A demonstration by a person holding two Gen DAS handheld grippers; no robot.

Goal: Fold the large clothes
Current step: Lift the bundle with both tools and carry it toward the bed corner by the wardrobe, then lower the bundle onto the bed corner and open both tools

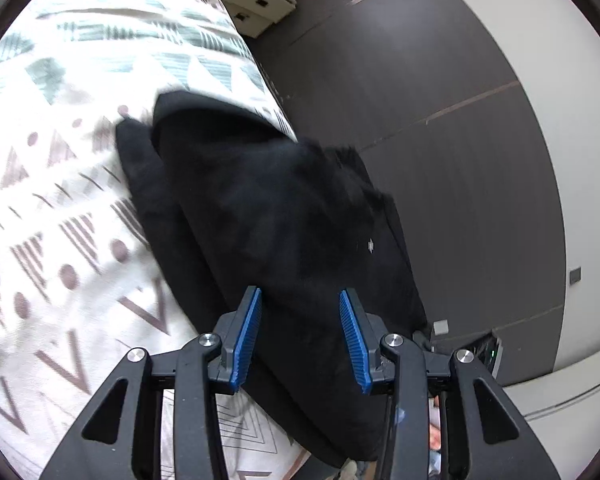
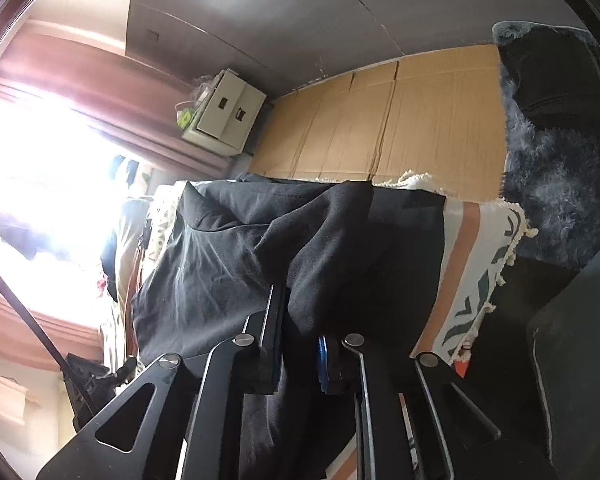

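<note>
Black fabric fills both views: one large black cloth garment (image 1: 268, 208) is draped over the edge of the bed with the patterned white cover (image 1: 60, 200), hanging past that edge toward the dark grey floor (image 1: 440, 100). Left gripper (image 1: 300, 336) sits low over the garment near the bed's edge, its two blue ribbed pads (image 1: 246, 340) standing apart with black cloth showing between them; whether they press on it, I cannot tell. It tilts downward along the cloth. Over to the right wrist view: the right gripper (image 2: 300, 344) also angles down, jaws drawn nearly together and pinching a bunched fold of the same garment (image 2: 260, 240), which rises out from between the fingers and spreads back across the bed. Count: one garment, two grippers, one cream two-drawer cabinet (image 2: 228, 112) by the curtain, one flattened brown cardboard sheet (image 2: 400, 120) on the floor, one dark shaggy rug (image 2: 556, 184) beside it.
</note>
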